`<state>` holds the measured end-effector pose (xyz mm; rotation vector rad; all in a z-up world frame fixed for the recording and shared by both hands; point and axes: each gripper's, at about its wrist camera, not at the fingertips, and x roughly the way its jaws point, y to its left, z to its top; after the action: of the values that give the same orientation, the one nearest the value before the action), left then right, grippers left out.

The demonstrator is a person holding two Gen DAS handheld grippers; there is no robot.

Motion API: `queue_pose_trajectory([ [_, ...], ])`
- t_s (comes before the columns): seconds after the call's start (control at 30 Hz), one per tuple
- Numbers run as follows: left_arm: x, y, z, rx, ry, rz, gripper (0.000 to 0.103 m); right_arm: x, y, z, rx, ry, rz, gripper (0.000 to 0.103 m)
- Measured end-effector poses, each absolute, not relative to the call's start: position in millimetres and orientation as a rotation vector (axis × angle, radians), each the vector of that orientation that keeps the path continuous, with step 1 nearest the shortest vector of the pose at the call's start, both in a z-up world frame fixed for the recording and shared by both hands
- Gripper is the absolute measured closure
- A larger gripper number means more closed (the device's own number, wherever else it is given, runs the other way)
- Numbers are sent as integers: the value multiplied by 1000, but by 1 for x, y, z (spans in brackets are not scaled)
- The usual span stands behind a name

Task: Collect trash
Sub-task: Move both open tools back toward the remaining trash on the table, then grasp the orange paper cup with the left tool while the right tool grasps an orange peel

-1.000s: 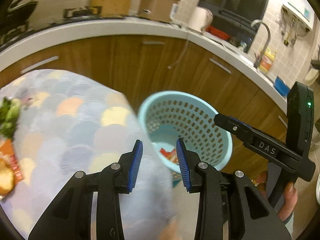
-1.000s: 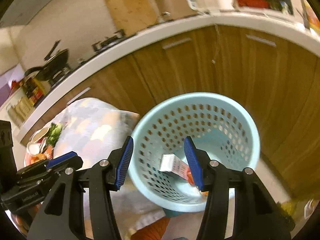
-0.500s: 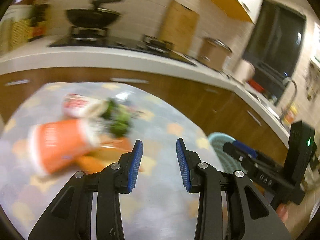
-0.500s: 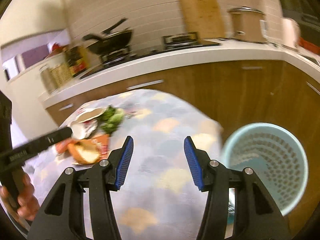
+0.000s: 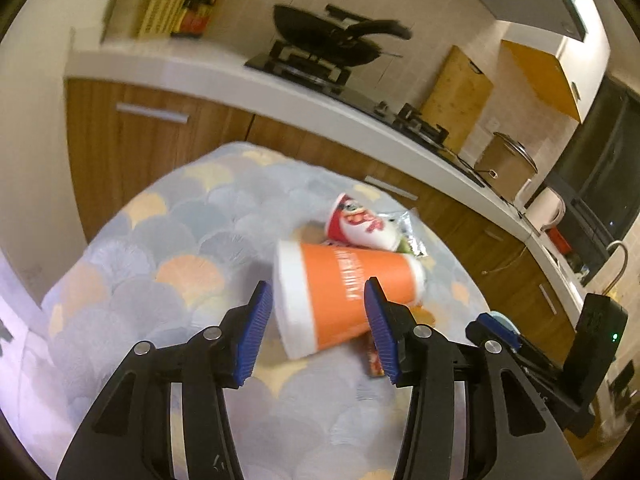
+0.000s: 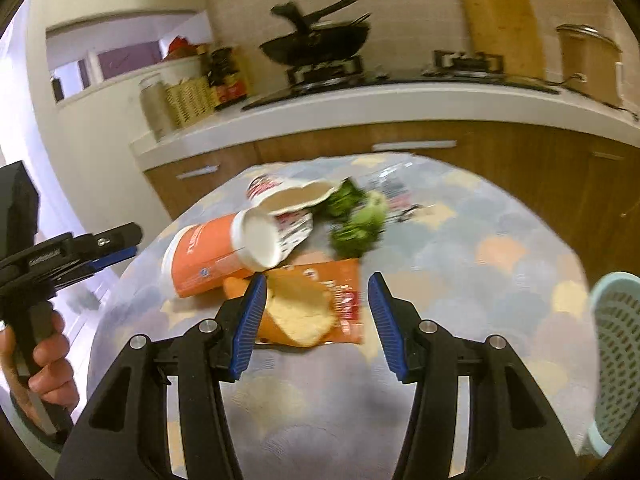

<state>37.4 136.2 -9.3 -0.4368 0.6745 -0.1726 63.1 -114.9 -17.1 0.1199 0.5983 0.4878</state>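
An orange paper cup [image 5: 344, 296] lies on its side on the patterned tablecloth [image 5: 168, 248]; it also shows in the right wrist view [image 6: 204, 256]. My left gripper [image 5: 316, 332] is open, its jaws on either side of the cup's white rim end, not closed on it. A red and white cup [image 5: 360, 228] lies behind it. My right gripper [image 6: 316, 320] is open above a piece of bread [image 6: 300, 312] on an orange wrapper [image 6: 340, 292]. Green vegetable scraps [image 6: 356, 216] lie beyond. The light blue perforated bin [image 6: 616, 360] stands at the right.
A silver wrapper [image 5: 408, 228] lies by the red cup. A kitchen counter [image 6: 400, 108] with a black wok [image 6: 316, 44] and wooden cabinets runs behind the round table. The left gripper's handle and hand [image 6: 36, 320] are at the left of the right wrist view.
Both grippers have swung away from the bin to the trash pile on the table. The left gripper now straddles the orange cup; the right hovers over the bread and wrapper.
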Motion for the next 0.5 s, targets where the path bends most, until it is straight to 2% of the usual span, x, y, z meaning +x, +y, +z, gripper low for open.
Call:
queue_pose_trajectory([
  [0.07, 42, 139, -15, -452, 681, -187, 57, 64, -110, -20, 104, 593, 490, 46],
  [0.4, 66, 128, -41, -495, 734, -326, 55, 73, -102, -33, 73, 619, 498, 40],
  [0.47, 65, 124, -45, -493, 746, -352, 56, 74, -103, -32, 75, 617, 499, 40],
  [0.5, 63, 121, -46, -489, 753, -362, 62, 74, -102, -33, 75, 619, 501, 40],
])
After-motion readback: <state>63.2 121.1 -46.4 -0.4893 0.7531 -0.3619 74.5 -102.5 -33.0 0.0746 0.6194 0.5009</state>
